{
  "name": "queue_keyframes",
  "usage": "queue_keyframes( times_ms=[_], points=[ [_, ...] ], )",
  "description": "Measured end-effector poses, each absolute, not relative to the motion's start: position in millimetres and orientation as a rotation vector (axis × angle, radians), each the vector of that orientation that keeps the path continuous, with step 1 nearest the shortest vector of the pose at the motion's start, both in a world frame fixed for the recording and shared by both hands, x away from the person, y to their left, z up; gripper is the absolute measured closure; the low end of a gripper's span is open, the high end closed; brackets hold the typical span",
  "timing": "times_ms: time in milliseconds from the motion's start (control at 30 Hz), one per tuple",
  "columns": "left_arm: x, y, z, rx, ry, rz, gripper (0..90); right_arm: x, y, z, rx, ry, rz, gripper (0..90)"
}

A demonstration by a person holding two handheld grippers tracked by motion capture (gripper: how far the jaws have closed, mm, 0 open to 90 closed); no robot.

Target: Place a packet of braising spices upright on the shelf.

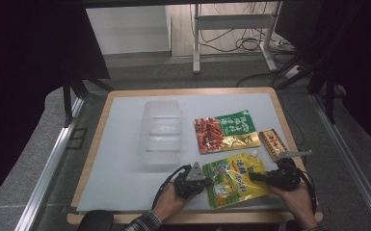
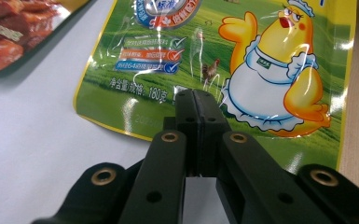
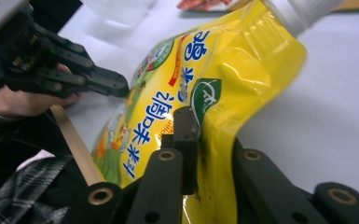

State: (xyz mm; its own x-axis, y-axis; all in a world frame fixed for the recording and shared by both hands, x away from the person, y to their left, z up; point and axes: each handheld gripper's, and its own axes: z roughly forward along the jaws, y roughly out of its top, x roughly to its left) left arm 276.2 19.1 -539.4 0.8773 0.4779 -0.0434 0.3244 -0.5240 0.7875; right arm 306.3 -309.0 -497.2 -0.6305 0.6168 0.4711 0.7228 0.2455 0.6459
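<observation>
We have both tongs, left (image 1: pixel 203 183) and right (image 1: pixel 256 176), clamped on the yellow pouch (image 1: pixel 234 179); the clear tub (image 1: pixel 162 133) waits unfilled.

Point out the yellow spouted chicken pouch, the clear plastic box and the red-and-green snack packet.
Yellow spouted chicken pouch (image 1: pixel 233 180), high view, on its printed front.
Clear plastic box (image 1: pixel 161 132), high view, on its see-through middle.
Red-and-green snack packet (image 1: pixel 225 134), high view, at the packet's centre.

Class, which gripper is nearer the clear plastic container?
Left. The left gripper sits just below the container, at the yellow pouch's left edge; the right gripper grips the pouch's right side.
</observation>
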Motion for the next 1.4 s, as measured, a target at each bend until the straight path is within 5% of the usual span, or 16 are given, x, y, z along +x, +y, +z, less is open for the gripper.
queue_keyframes(
  times_ms=[233, 967, 1400],
  points=[
    [272, 27, -531, 2.148, 0.595, 0.277, 79.7, 306, -306, -490, -1.289, -2.359, -1.365, 86.0],
    [254, 53, -521, 2.080, 0.682, 0.342, 18.4, 308, -296, -466, -1.256, -2.372, -1.395, 87.1],
    [244, 62, -520, 2.081, 0.670, 0.322, 7.5, 310, -287, -441, -1.172, -2.438, -1.405, 87.7]
  ],
)
